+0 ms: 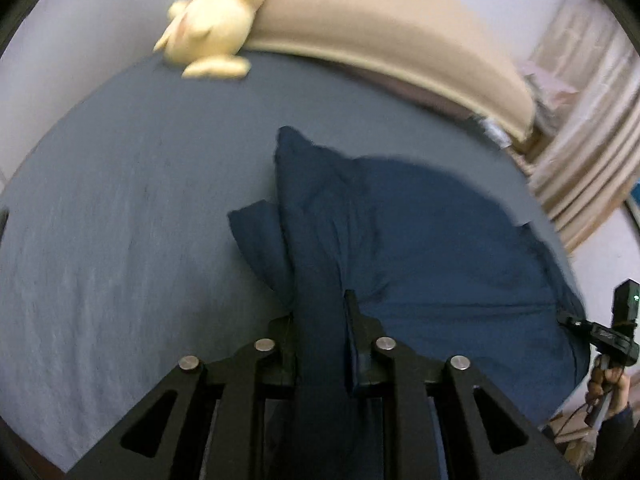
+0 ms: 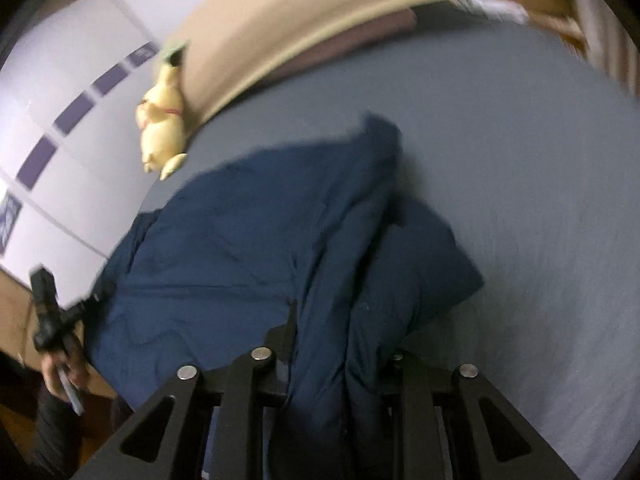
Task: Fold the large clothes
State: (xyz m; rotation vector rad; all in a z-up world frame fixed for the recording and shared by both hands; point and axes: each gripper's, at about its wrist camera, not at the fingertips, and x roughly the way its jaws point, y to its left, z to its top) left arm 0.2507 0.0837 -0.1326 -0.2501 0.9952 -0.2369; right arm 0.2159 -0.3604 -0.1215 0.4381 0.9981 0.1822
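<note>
Nearest in the left wrist view, the left gripper [image 1: 320,320] is clenched on a bunched fold of the dark blue garment [image 1: 420,248]; the cloth runs between its two fingers [image 1: 352,312] and back toward the camera. In the right wrist view the right gripper [image 2: 340,332] likewise grasps a gathered fold of the same garment [image 2: 240,248], which drapes over and hides its right finger.

Beyond the grippers, the garment lies spread and rumpled on the grey-blue sheet of the bed [image 1: 120,220], one corner peaked upward. At the right edge of the left view, a hand [image 1: 608,384] holds the other gripper's handle; at the left edge of the right view, the other hand [image 2: 60,372] does the same.

Farther on, a yellow plush toy [image 1: 212,28] rests on the bed against a tan blanket [image 1: 380,28] rolled along the far side. No container shows in either view.
</note>
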